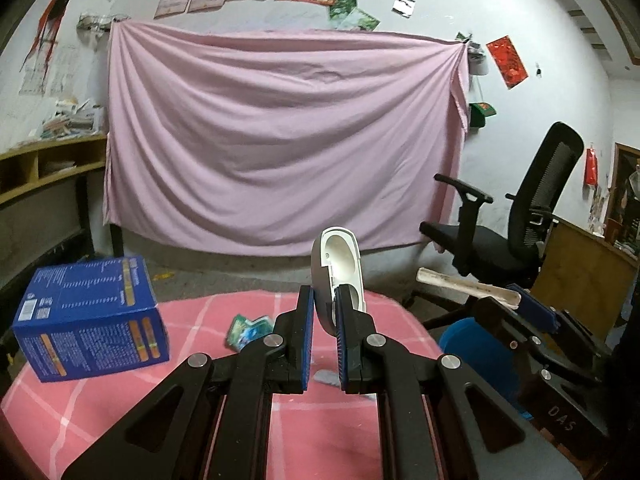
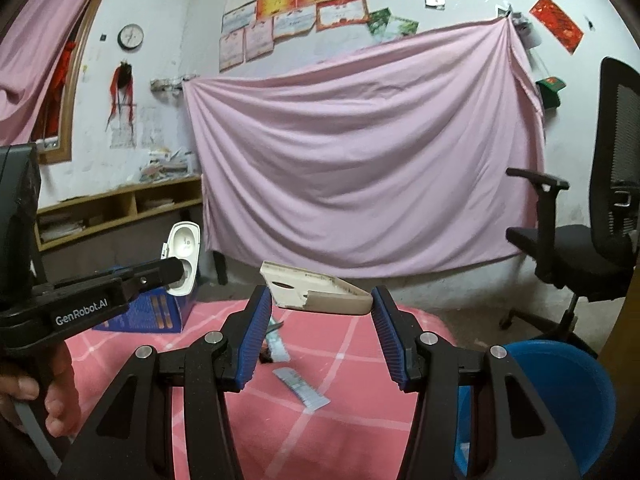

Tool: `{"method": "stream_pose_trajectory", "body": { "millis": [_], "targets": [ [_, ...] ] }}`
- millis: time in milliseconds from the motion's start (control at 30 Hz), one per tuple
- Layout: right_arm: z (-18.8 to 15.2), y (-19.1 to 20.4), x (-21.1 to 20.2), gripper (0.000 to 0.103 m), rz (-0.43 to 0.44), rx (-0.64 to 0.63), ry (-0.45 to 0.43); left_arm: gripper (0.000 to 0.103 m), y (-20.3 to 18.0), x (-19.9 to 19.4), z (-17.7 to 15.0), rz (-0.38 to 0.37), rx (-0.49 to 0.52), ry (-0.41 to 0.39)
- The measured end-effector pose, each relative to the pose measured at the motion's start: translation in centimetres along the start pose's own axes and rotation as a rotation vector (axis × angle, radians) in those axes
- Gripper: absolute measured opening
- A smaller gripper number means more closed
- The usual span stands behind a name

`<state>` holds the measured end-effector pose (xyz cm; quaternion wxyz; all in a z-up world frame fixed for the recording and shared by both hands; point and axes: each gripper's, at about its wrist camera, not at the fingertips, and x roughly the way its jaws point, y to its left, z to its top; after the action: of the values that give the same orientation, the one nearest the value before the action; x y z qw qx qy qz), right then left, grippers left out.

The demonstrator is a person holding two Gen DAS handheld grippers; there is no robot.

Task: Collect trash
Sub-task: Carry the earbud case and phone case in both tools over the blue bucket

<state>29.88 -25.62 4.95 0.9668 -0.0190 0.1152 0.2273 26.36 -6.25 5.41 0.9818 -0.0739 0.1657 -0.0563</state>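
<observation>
My left gripper (image 1: 322, 294) is shut on a white oval plastic shell (image 1: 340, 264), held upright above the pink checked table (image 1: 100, 412). The right wrist view shows that shell (image 2: 185, 246) at the left gripper's tip (image 2: 176, 271). My right gripper (image 2: 322, 300) is shut on a worn beige flat tray piece (image 2: 320, 296), its pads pressing on both ends. From the left wrist view, the tray piece (image 1: 460, 284) lies level in the right gripper (image 1: 510, 300). A grey strip (image 2: 304, 390) and a green wrapper (image 1: 248, 330) lie on the cloth.
A blue bin (image 2: 560, 392) stands off the table's right edge. A blue carton (image 1: 92, 320) sits at the table's left. A black office chair (image 1: 520, 232) stands to the right, with a pink sheet (image 1: 280, 140) on the far wall. A person's hand (image 2: 24, 392) grips the left handle.
</observation>
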Motion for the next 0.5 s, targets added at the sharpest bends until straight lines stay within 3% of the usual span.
{"method": "stream_pose_trajectory", "body": {
  "millis": [200,233,267,300,500],
  "targets": [
    [0.4,-1.8,-2.5,0.048,-0.056,0.018,-0.090,0.008,-2.7,-0.1,1.0,-0.041,0.028,-0.039],
    [0.5,-2.0,-2.9,0.042,-0.067,0.022,-0.103,0.008,-3.2,-0.1,1.1,-0.050,0.033,-0.044],
    [0.6,-2.4,-3.1,0.020,-0.082,0.024,-0.108,0.008,-3.9,0.0,1.2,-0.060,0.040,-0.047],
    [0.6,-2.9,-3.4,0.017,-0.101,0.029,-0.114,0.008,-4.4,0.1,1.2,-0.067,0.045,-0.047],
    [-0.3,-7.1,-2.6,0.017,-0.158,0.115,-0.026,0.008,-7.7,2.8,0.5,-0.119,0.039,0.029]
  ]
}}
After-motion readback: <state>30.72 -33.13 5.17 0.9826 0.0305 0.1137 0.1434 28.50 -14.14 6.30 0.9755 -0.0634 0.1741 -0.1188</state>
